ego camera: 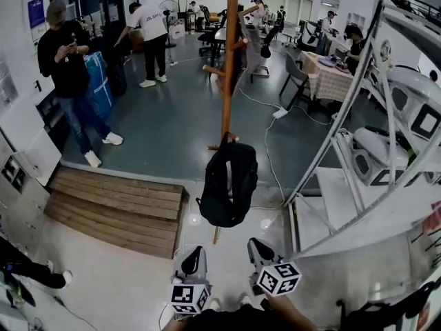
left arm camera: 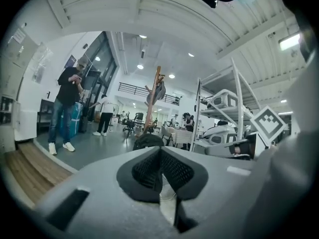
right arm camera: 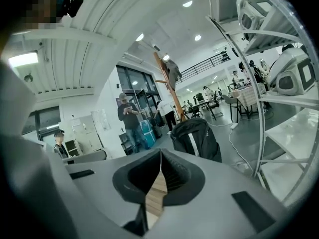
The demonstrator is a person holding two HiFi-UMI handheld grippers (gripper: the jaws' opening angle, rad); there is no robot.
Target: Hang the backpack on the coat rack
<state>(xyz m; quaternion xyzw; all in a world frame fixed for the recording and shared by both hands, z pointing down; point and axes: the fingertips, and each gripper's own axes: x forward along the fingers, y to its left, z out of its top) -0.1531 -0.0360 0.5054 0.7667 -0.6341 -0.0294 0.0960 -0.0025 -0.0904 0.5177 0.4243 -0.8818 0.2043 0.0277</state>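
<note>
Head view, one backpack (ego camera: pixel 231 185), hanging low, one coat rack (ego camera: pixel 229 67)

Backpack (ego camera: pixel 229 185) covers lower post of coat rack (ego camera: pixel 229 67); which peg bears it not readable. Far people (ego camera: pixel 258 9) too small to tell.

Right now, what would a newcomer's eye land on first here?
The black backpack hangs low on the wooden coat rack at centre frame. Just below it, the left gripper and right gripper are both shut and empty, clear of the bag. A person stands at upper left.
</note>
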